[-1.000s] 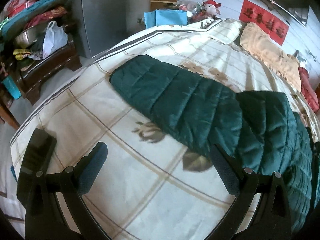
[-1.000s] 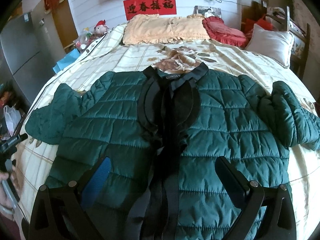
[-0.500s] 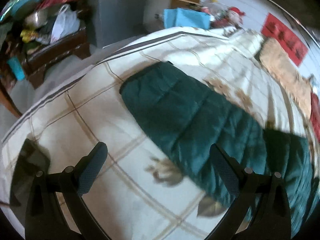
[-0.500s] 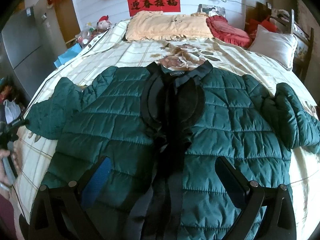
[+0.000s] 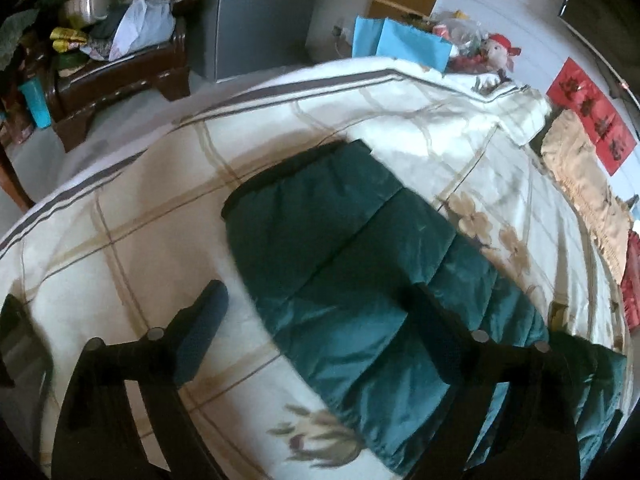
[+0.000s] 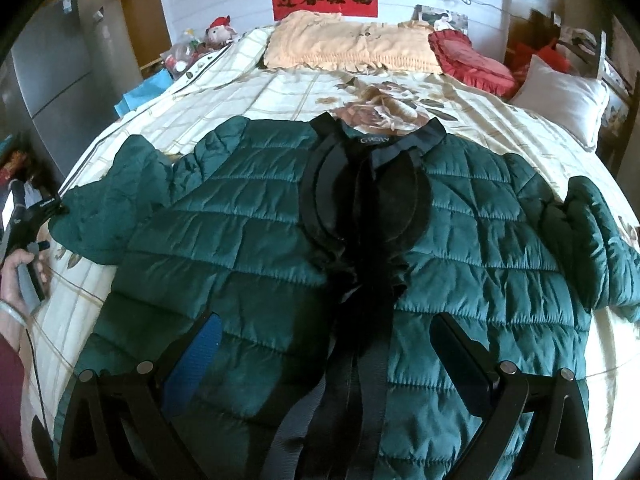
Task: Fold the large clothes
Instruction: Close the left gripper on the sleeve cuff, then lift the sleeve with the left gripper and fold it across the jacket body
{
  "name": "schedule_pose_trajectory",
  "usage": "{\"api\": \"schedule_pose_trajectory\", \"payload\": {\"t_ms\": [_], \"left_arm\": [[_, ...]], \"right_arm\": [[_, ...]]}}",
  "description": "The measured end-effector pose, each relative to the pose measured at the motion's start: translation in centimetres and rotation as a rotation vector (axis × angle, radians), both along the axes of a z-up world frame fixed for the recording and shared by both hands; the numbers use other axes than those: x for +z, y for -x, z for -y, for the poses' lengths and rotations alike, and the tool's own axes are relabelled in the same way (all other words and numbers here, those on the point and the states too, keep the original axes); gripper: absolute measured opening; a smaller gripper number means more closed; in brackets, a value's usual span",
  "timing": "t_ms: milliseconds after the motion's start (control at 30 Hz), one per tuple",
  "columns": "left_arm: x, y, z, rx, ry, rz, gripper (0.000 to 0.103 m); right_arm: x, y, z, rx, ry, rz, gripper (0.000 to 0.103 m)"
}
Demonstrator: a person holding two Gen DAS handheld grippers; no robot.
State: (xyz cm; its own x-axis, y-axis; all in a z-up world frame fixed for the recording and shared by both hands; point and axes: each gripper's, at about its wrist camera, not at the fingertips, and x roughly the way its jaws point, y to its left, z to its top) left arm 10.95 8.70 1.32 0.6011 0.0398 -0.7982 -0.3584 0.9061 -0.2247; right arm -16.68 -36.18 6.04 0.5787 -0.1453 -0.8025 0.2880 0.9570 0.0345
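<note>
A dark green quilted jacket [image 6: 248, 232] with a black collar and black straps lies spread front-up on the bed. Its left sleeve [image 5: 340, 248] stretches out toward the bed's edge, cuff end farthest away. My left gripper [image 5: 316, 288] hangs over that sleeve with its jaws closing. The sleeve lies between the fingers, and the left finger [image 5: 204, 320] still stands clear of the fabric. In the right wrist view the left gripper [image 6: 44, 208] shows by the cuff, held by a hand [image 6: 18, 272]. My right gripper [image 6: 325, 320] hovers open over the jacket's lower front, holding nothing.
The bed [image 6: 280, 92] has a cream checked sheet with flower prints. A peach pillow [image 6: 352, 46], a red cushion [image 6: 472, 64] and a white pillow [image 6: 560, 100] lie at its head. Beside the bed stand a cluttered wooden cabinet [image 5: 120, 76], a grey fridge [image 5: 256, 16] and a blue bag [image 5: 408, 44].
My left gripper has moved over toward the sleeve's cuff end, so the sleeve now lies between its fingers, which have drawn closer together. The right gripper has stayed nearly still.
</note>
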Motion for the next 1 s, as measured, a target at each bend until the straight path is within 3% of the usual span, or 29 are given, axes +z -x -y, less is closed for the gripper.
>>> {"api": "schedule_pose_trajectory", "payload": {"t_ms": [33,100,133,167,200,300,700,1000], "left_arm": [[0.1,-0.1,0.0,0.002,-0.005,0.006,0.081],[0.1,-0.4,0.0,-0.006,0.012,0.019,0.061],[0.1,-0.5,0.0,-0.012,0.028,0.023,0.060],[0.1,-0.5,-0.1,-0.015,0.039,0.035,0.051],[0.1,-0.6,-0.2,-0.026,0.060,0.048,0.032],[0.2,-0.3,-0.8,-0.046,0.143,0.075,0.017],[6.6,5.2,0.5,-0.152,0.114,0.222,0.013],[11.2,9.5,4.7,-0.289,0.114,0.292,0.012]], "right_arm": [[-0.1,0.0,0.0,-0.001,-0.003,-0.002,0.103],[-0.2,0.0,0.1,-0.004,-0.007,-0.006,0.103],[-0.3,0.0,0.1,-0.006,-0.010,-0.009,0.103],[-0.3,0.0,0.2,-0.008,-0.014,-0.012,0.103],[-0.4,0.0,0.2,-0.009,-0.019,-0.014,0.103],[-0.5,0.1,0.3,-0.014,-0.031,-0.015,0.103],[0.0,1.1,0.0,-0.007,-0.043,-0.002,0.103],[0.9,2.5,-0.3,0.002,-0.028,0.020,0.103]]}}
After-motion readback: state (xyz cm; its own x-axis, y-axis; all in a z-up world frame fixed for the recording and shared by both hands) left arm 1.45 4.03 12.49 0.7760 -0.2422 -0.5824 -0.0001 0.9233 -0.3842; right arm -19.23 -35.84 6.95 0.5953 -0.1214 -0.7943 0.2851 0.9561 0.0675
